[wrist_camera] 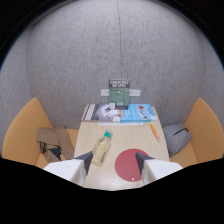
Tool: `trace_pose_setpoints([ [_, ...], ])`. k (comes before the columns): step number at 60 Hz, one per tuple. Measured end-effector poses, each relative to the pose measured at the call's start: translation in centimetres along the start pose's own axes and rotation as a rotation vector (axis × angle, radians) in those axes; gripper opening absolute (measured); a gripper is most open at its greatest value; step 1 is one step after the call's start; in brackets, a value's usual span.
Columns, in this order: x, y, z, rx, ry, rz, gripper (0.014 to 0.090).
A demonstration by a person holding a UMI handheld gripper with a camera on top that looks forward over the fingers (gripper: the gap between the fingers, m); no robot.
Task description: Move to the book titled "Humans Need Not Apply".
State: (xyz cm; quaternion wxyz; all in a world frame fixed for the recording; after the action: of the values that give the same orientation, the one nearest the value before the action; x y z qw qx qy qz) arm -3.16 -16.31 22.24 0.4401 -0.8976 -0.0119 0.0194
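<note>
The gripper (114, 165) hangs above the near end of a pale wooden table (85, 135), its two fingers spread wide with nothing between them but open tabletop, which suits a task that asks only for an approach, not a grasp. Just ahead of the left finger a clear bottle (102, 147) lies on its side, cap pointing away, and just ahead of the right finger sits a flat red disc (130, 162), partly hidden by that finger; both lie in the path and would have to be passed over. Further on, near the right edge, an orange pen (155, 131) lies along the table. At the far end the books are laid flat side by side, probably so the covers can be read from above: a grey-and-white one (97, 112) on the left, a blue one (138, 113) on the right, and a darker one (119, 96) propped up behind them against the grey felt wall (75, 60). The titles are too small to read, so I cannot tell which is "Humans Need Not Apply"; it is most likely one of these three. Orange benches flank the table, with a brown coat (52, 142) heaped on the left seat and a grey bag (175, 137) on the right, kept off the table.
</note>
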Motion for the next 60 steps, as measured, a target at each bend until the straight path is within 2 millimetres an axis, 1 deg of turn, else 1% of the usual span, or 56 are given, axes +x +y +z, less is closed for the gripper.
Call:
trace_pose_setpoints([
  [6,0.0,0.0,0.0,0.004,0.004,-0.002,0.0877],
  [19,0.1,-0.6,0.6,0.026,0.006,-0.017,0.0876],
  [23,0.1,-1.0,0.9,0.035,0.016,-0.018,0.0880],
  [28,0.7,-1.3,1.7,0.045,0.022,-0.024,0.0875],
  [31,0.8,-1.8,2.1,0.046,0.032,-0.027,0.0877],
  [34,1.1,-2.0,3.2,0.058,0.036,-0.035,0.0877],
  [39,1.4,-3.1,4.6,0.063,0.038,-0.043,0.0876],
  [41,1.5,-3.3,5.6,0.072,0.036,-0.045,0.0878],
  [44,1.8,-4.0,6.8,0.071,0.042,-0.044,0.0876],
  [52,2.5,-5.9,11.3,0.086,0.047,-0.057,0.0874],
  [60,3.3,-8.4,16.5,0.092,0.050,-0.068,0.0873],
])
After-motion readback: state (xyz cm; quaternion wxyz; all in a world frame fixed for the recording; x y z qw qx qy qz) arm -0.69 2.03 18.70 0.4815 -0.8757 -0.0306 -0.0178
